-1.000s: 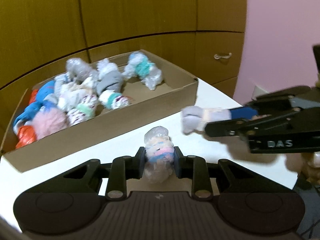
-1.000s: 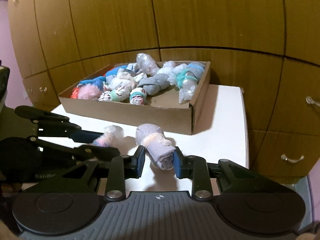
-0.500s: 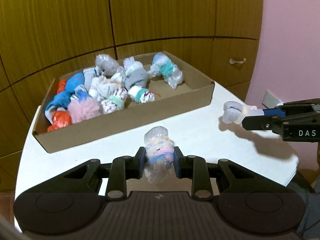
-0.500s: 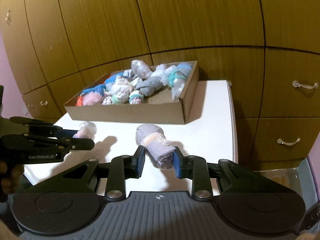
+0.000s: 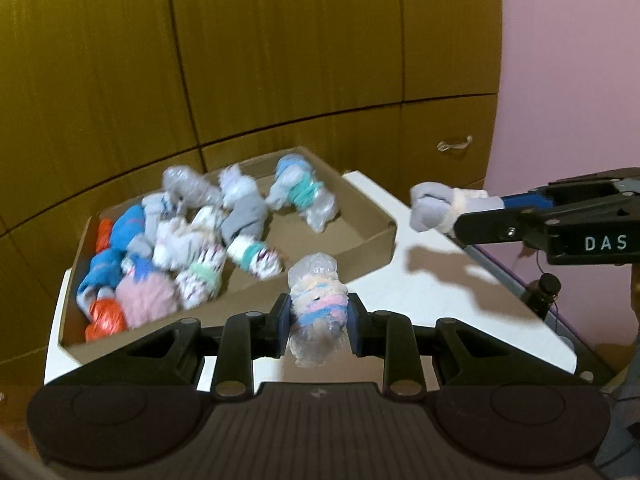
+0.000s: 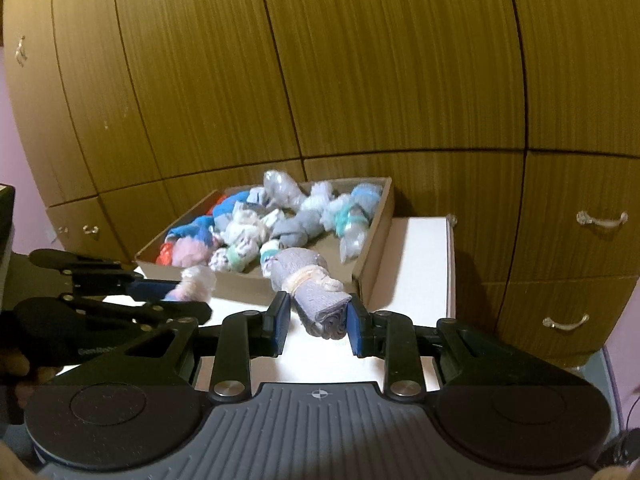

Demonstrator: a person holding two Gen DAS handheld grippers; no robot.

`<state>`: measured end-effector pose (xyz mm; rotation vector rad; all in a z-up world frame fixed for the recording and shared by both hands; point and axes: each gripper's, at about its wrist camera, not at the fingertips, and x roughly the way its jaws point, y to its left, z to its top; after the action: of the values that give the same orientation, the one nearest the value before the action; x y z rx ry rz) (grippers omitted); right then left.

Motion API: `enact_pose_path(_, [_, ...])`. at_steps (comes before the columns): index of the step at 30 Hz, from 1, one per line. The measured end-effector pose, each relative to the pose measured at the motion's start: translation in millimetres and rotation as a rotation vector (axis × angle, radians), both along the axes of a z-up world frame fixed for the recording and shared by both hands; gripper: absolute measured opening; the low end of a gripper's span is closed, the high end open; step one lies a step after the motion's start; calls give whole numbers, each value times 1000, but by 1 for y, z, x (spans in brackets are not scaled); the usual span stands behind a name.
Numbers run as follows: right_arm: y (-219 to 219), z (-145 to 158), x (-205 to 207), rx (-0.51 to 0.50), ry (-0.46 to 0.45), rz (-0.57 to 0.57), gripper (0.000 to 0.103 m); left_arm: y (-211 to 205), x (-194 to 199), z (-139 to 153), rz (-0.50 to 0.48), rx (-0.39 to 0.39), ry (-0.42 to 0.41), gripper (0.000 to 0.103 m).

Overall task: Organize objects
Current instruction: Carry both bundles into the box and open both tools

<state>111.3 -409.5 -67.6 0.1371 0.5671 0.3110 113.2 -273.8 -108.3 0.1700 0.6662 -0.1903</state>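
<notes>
Left wrist view: we see the left gripper clenched on a striped bundle wrapped in clear plastic, held between the two blue pads above the near edge of the white table. The bundle's long axis runs away from the camera, its crinkled plastic top pointing toward the far cardboard box.

To the right, the right gripper grasps a grey bundle tied with a pale band; this bundle lies crosswise, its rounded free end pointing left toward the box's right corner, clear of the tabletop, which carries its shadow.

Right wrist view: we find the grey bundle between the right gripper's pads, its long axis slanting from near right to far left, cut end nearest the camera. The left gripper with its striped bundle sits to the left, just in front of the box's near wall. The box holds many similar bundles.
</notes>
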Motion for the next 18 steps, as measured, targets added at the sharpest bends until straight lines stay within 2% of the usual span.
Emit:
enact_pose_path(7, [-8,9,13,-5,-20,-19,36,-16,30,10,-56,-25,-4,26])
enact_pose_path(12, [-16,14,30,-22,-26,-33,36,-9,74,7,-31,-150,65,26])
enact_pose_path(18, [-23,18,55,-36,-25,-35,36,8,119,-13,20,-325,171,26])
